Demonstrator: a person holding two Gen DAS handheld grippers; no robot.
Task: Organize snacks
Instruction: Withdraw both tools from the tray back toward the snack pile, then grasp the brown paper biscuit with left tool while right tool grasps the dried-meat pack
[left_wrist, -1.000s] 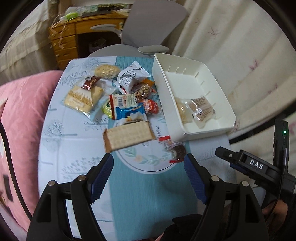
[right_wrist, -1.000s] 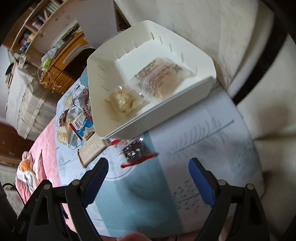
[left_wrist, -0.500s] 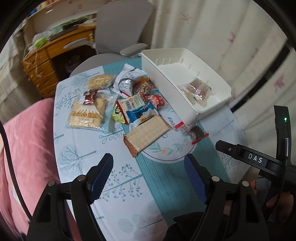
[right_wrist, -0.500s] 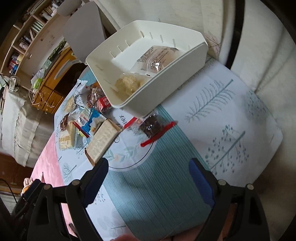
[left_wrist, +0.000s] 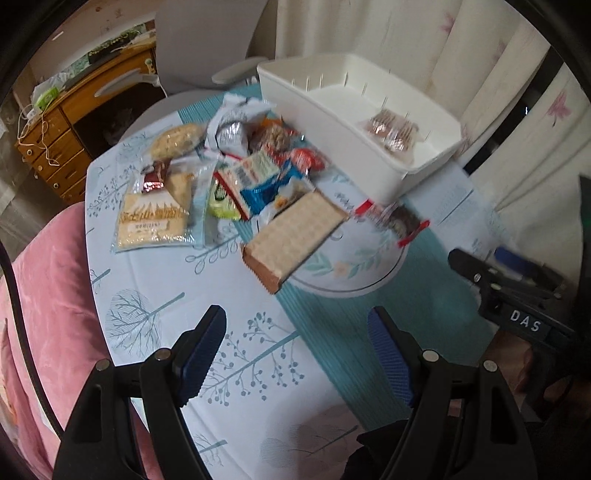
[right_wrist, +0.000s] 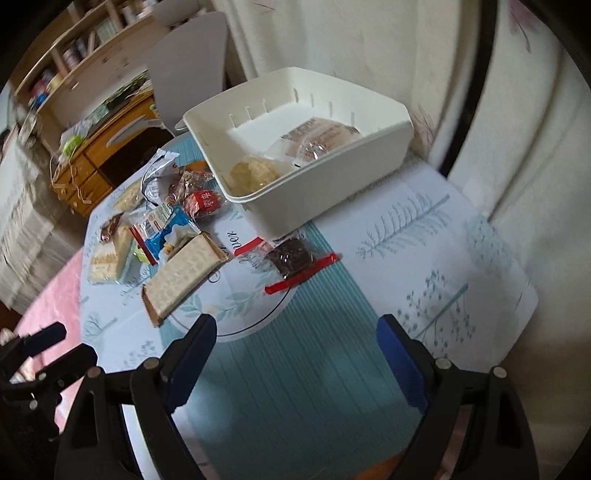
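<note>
Both claws open and empty over the near table; snacks lie beyond them.

Left wrist view: left gripper (left_wrist: 297, 352) has its jaws spread, nothing between them, over bare tablecloth (left_wrist: 147, 295). Wafer pack (left_wrist: 295, 238) lies just beyond the jaws, roughly centred; snack pile (left_wrist: 229, 173) farther, to the left. Dark snack with red strip (left_wrist: 400, 221) sits far right, just beside the white bin (left_wrist: 332, 122); the bin holds one wrapped snack (left_wrist: 391, 131). Open cloth near and left; pink cushion (left_wrist: 48, 295) borders the left table edge.
Right wrist view: right gripper (right_wrist: 295, 360) is spread wide, empty. Dark snack (right_wrist: 291, 256) lies beyond it, centred, apart from the fingers; wafer pack (right_wrist: 184, 273) far left; bin (right_wrist: 332, 173) behind. Clear cloth to the right up to the table edge; curtain (right_wrist: 517, 147) beyond.
</note>
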